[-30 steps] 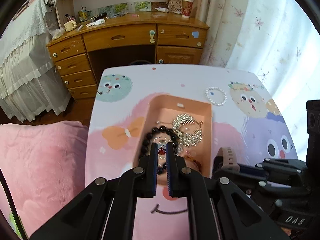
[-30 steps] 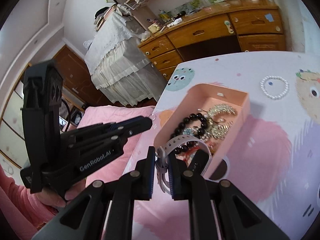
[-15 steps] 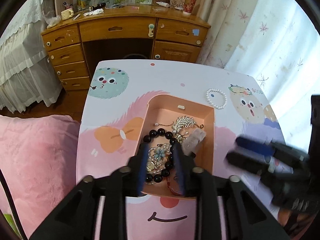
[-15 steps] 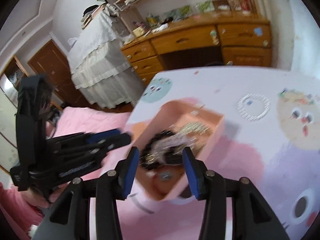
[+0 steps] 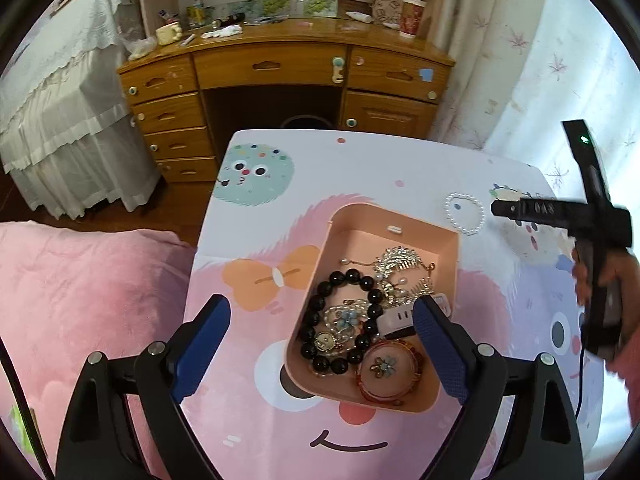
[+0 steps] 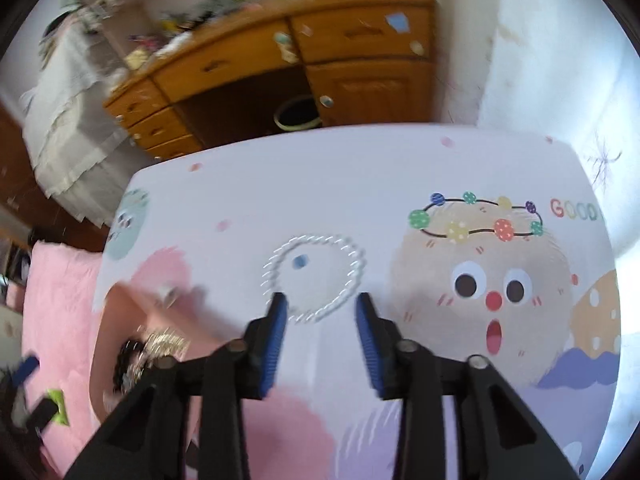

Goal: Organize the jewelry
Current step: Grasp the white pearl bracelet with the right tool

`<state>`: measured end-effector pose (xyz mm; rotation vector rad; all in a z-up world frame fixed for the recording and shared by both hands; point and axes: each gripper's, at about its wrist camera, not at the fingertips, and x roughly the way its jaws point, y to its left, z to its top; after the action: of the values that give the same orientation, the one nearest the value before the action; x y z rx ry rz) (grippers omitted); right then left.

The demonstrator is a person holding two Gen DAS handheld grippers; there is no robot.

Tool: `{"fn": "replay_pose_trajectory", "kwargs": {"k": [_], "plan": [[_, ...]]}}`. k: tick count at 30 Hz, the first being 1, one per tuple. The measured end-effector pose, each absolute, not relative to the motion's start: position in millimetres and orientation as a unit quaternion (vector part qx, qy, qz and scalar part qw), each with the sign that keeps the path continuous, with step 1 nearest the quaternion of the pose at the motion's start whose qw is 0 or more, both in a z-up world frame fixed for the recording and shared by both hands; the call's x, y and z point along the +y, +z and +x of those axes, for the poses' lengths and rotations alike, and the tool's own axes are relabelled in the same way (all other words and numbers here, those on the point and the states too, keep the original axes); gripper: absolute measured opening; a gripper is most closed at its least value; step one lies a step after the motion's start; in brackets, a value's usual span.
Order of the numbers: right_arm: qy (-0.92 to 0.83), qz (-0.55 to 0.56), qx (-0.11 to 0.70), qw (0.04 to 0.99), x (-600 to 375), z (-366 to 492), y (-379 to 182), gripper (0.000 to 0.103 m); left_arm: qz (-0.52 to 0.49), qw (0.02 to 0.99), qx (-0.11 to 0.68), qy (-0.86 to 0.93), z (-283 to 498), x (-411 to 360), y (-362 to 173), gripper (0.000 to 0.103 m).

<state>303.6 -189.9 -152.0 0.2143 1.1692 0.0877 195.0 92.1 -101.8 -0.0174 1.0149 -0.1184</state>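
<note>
A peach tray (image 5: 450,252) on the cartoon tablecloth holds a black bead bracelet (image 5: 340,322), silver brooches (image 5: 398,264), a white watch band (image 5: 394,318) and a red bangle (image 5: 388,372). My left gripper (image 5: 320,332) is wide open above the tray's near end, holding nothing. A white pearl bracelet (image 5: 464,214) lies on the cloth beyond the tray; in the right wrist view the pearl bracelet (image 6: 314,276) sits just ahead of my open right gripper (image 6: 320,312). The right gripper body (image 5: 560,216) shows at the right. The tray's corner (image 6: 120,308) is blurred at left.
The small table (image 5: 360,160) ends at a far edge near a wooden desk (image 5: 280,64) with drawers. A pink bedspread (image 5: 80,300) lies to the left, a white curtain (image 5: 560,60) to the right.
My right gripper let go of the white watch band into the tray, opened and swung right to the pearl bracelet. My left gripper released its item, opened wide and lifted back.
</note>
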Motion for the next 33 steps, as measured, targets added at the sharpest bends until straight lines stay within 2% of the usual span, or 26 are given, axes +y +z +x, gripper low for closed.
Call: {"fn": "replay_pose_trajectory", "kwargs": {"k": [3,7,19,24,30,33], "plan": [[0.024,0.122,0.578,0.807,-202,324,-165,0.018,-0.020,0.874,0.483,-0.052,193,100,-103,0.091],[0.015,0.142,0.602,0.786,-212,340,-174,0.014,-0.022,0.878,0.477,-0.041,190,112,-107,0.091],[0.005,0.140,0.648,0.749,-210,357,-189,0.014,-0.056,0.862,0.504,0.004,180,140,-133,0.091],[-0.003,0.121,0.661,0.740,-208,364,-189,0.007,-0.055,0.858,0.511,0.010,177,145,-139,0.091],[0.010,0.030,0.664,0.747,-186,369,-186,0.007,-0.073,0.849,0.523,0.010,177,149,-148,0.091],[0.017,0.021,0.654,0.756,-183,368,-185,0.007,-0.078,0.845,0.530,0.008,174,149,-151,0.091]]}}
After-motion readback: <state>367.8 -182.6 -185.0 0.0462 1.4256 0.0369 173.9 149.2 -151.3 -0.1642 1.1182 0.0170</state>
